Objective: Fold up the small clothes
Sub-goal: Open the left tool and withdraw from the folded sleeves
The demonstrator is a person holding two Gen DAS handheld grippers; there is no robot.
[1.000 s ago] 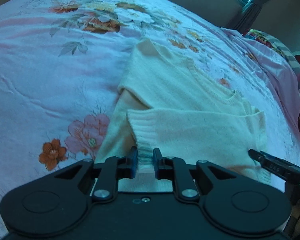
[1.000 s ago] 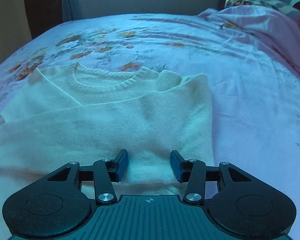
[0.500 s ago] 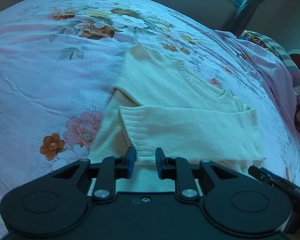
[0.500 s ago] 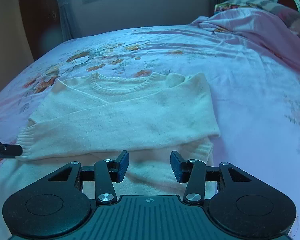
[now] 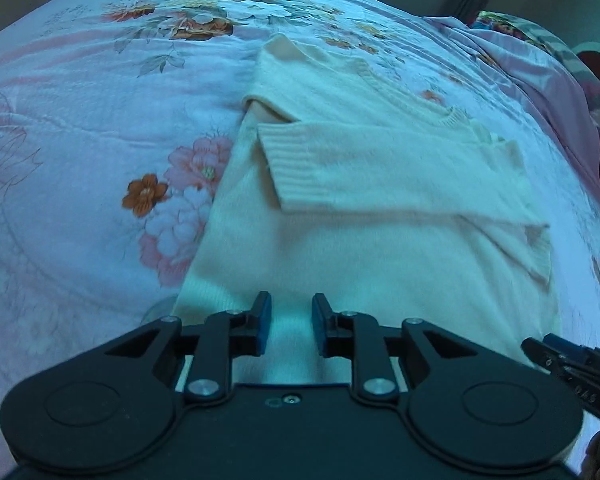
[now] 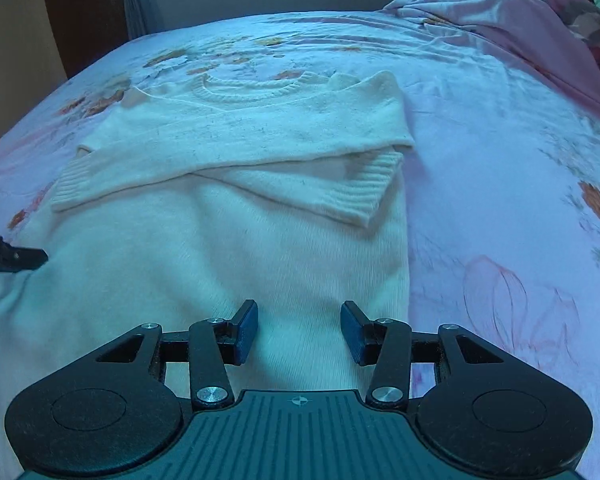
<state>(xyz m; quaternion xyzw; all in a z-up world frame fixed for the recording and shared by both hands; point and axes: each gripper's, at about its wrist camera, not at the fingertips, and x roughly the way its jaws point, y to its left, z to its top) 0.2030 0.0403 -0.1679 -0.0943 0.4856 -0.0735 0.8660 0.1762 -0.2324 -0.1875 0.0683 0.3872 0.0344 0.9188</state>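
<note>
We hold our left gripper (image 5: pixel 287 322) and right gripper (image 6: pixel 298 332) spread and empty above the lower body of the cream sweater (image 6: pixel 228 240), which lies flat on the floral bedsheet (image 6: pixel 500 168), both sleeves folded across its chest.

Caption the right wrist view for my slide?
Open right gripper over cream sweater, both sleeves folded across its chest, on floral bedsheet.

My bed (image 6: pixel 480 128), spread with a pale pink floral sheet (image 5: pixel 80 128), carries a cream knit sweater (image 6: pixel 228 240) lying flat, both sleeves folded across its chest, ribbed cuffs showing. A rumpled pink blanket (image 6: pixel 532 28) lies bunched along the bed's far right side, well apart from the sweater.
</note>
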